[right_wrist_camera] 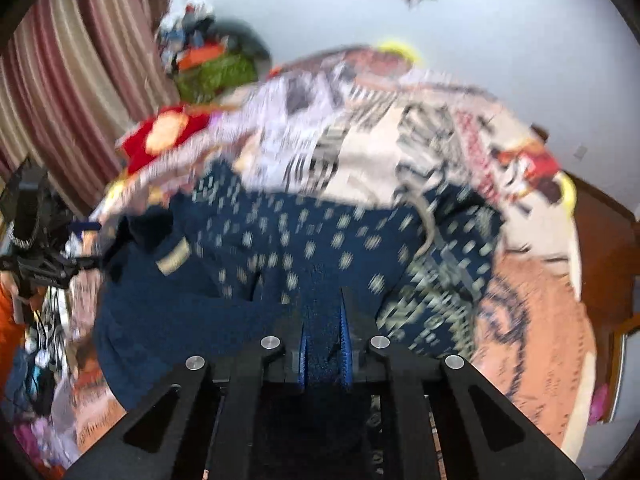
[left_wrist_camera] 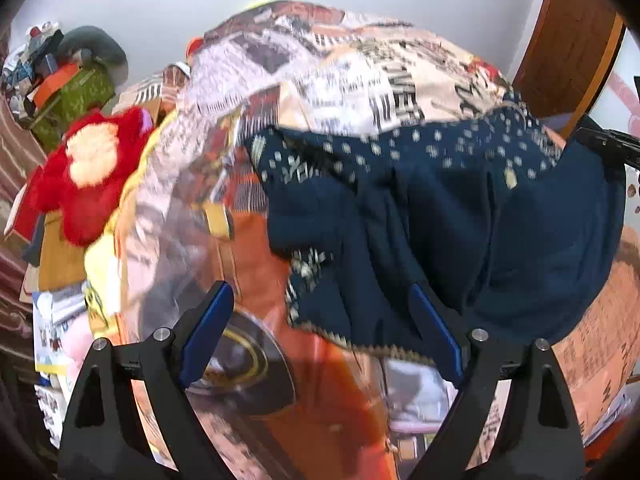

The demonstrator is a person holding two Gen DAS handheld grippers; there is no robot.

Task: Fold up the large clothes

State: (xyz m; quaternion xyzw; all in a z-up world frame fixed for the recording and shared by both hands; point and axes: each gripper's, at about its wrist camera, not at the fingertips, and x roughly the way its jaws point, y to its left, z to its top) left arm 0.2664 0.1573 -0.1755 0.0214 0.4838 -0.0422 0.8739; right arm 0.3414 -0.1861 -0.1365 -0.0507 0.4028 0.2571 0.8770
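The navy garment (left_wrist_camera: 460, 216), dotted and trimmed in pale gold, lies bunched on the patterned bedspread (left_wrist_camera: 340, 68), with one fold pulled up between the pads of the right gripper (right_wrist_camera: 326, 332), whose jaws are pressed together on the cloth. The left gripper (left_wrist_camera: 320, 328) hangs over the near hem with its jaws wide apart and nothing between them, its right pad just at the cloth's edge. Beside the bedspread sit a red plush toy (left_wrist_camera: 86, 172) and, further back, a clutter pile (left_wrist_camera: 64, 76) by the striped curtain (right_wrist_camera: 80, 52)
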